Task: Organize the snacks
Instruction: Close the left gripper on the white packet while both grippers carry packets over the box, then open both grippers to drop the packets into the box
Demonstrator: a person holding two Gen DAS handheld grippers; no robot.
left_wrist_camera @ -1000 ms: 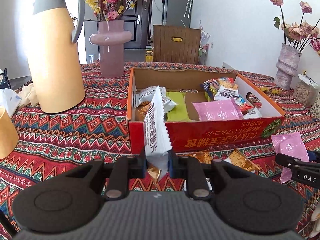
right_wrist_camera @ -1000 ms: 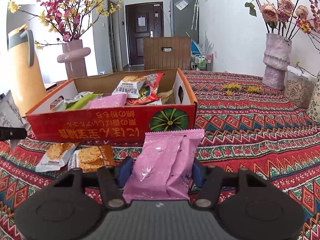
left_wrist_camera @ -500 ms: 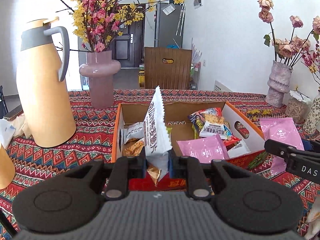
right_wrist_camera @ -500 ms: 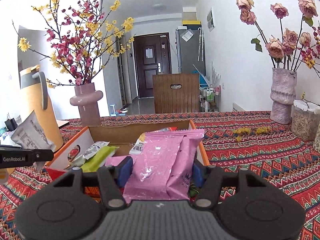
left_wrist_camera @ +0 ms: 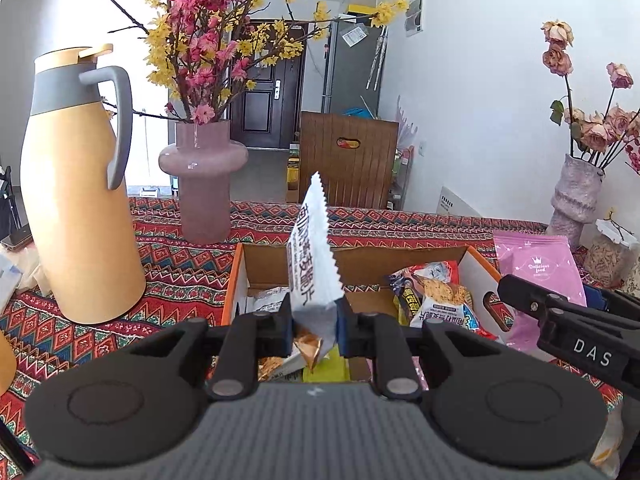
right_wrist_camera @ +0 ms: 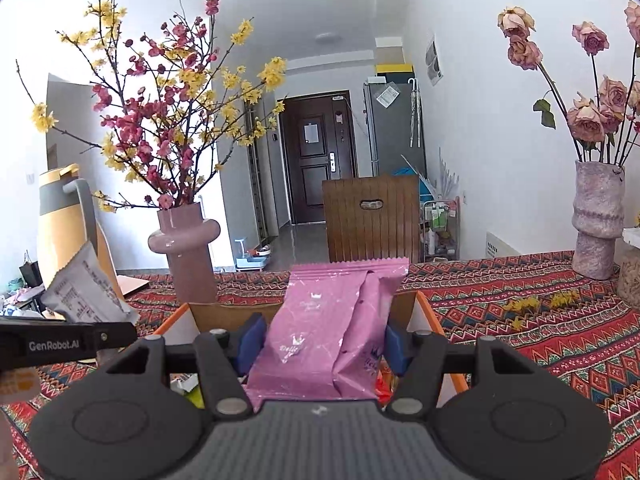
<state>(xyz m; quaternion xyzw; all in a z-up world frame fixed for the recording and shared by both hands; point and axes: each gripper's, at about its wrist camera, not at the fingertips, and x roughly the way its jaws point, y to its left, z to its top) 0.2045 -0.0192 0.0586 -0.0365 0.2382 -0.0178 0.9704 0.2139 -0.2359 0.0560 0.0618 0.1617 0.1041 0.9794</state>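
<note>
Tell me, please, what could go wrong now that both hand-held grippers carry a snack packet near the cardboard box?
1. The left hand-held gripper pinches the white packet only at its lower end, so the tall packet might swing or slip out.
2. The right hand-held gripper with the pink packet is close beside the left one; they might bump over the cardboard box.
3. The box already holds several snacks, so dropped packets may land on top and slide.
</note>
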